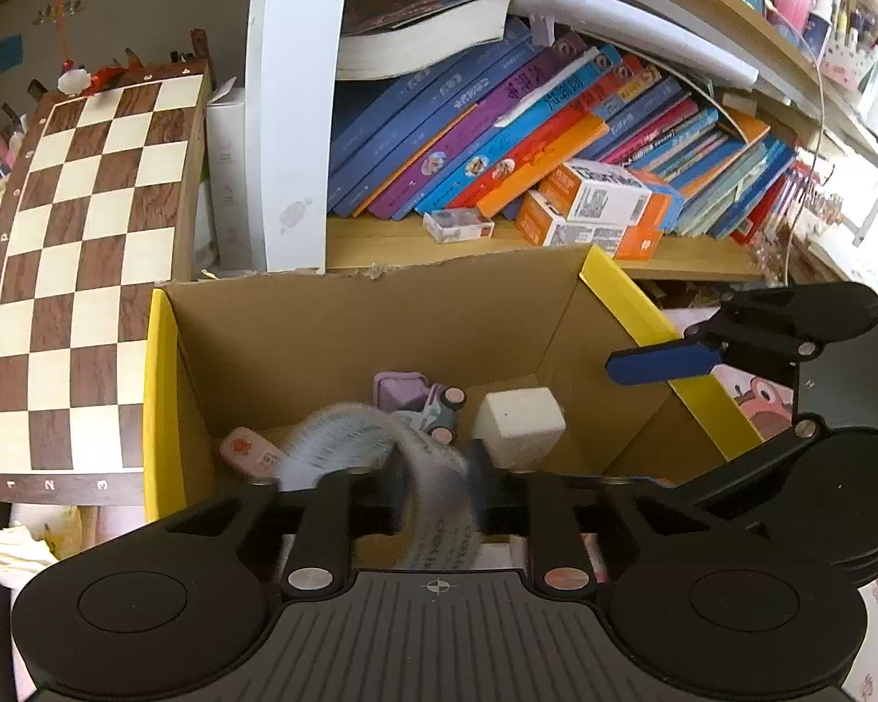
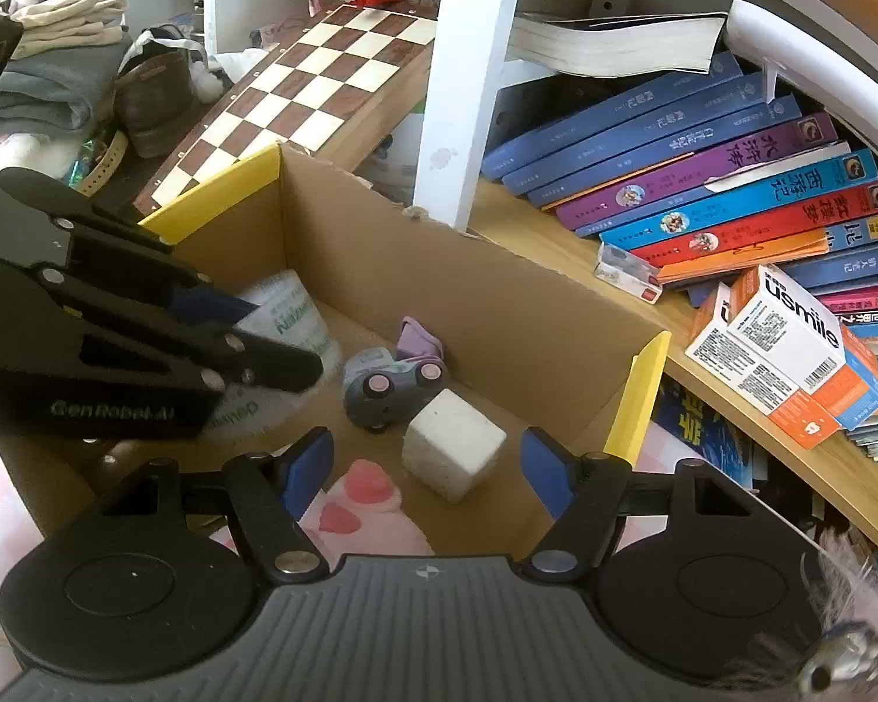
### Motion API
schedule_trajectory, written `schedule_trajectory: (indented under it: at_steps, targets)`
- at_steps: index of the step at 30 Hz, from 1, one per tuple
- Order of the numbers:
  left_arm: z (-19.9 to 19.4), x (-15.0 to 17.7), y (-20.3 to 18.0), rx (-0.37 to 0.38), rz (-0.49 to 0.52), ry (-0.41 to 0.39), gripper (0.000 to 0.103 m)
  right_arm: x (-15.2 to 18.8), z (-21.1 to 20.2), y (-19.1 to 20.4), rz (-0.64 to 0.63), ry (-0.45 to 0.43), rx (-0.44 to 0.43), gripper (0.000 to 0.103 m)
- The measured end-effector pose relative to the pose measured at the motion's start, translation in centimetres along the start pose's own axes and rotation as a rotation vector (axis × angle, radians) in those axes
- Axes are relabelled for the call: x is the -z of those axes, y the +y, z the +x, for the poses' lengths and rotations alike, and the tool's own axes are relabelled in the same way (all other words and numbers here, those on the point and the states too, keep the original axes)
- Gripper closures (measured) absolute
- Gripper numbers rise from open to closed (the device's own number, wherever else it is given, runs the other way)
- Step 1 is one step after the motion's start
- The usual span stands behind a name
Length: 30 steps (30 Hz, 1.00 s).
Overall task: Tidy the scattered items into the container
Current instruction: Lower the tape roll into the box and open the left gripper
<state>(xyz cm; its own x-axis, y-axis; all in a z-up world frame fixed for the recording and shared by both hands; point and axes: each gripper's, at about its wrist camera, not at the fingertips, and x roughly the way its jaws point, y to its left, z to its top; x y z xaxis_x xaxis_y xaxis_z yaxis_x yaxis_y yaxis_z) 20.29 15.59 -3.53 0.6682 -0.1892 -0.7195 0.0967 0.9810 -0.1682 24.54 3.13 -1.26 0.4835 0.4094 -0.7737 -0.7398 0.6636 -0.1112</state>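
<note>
Now the left gripper (image 1: pixel 433 468) holds a tape roll (image 1: pixel 380 456) over the box (image 2: pixel 497 304) — letting go comes next; right gripper (image 2: pixel 424 468) gapes empty.

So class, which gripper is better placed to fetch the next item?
Right. The right gripper is open and empty above the box; the left gripper has the tape roll between its fingers.
</note>
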Motion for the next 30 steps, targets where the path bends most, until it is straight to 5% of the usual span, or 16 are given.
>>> schedule_trajectory:
  at_steps: [14,30]
  targets:
    - [-2.7,-0.3,-1.6,-0.131,0.096,-0.066,0.023,0.2,-1.3,0.4,0.006,-0.012,0.003,0.032]
    - [-6.4,1.0,-2.1,-0.202,0.085,-0.102,0.015,0.9,-4.5,1.2,0.023,-0.046,0.027,0.022]
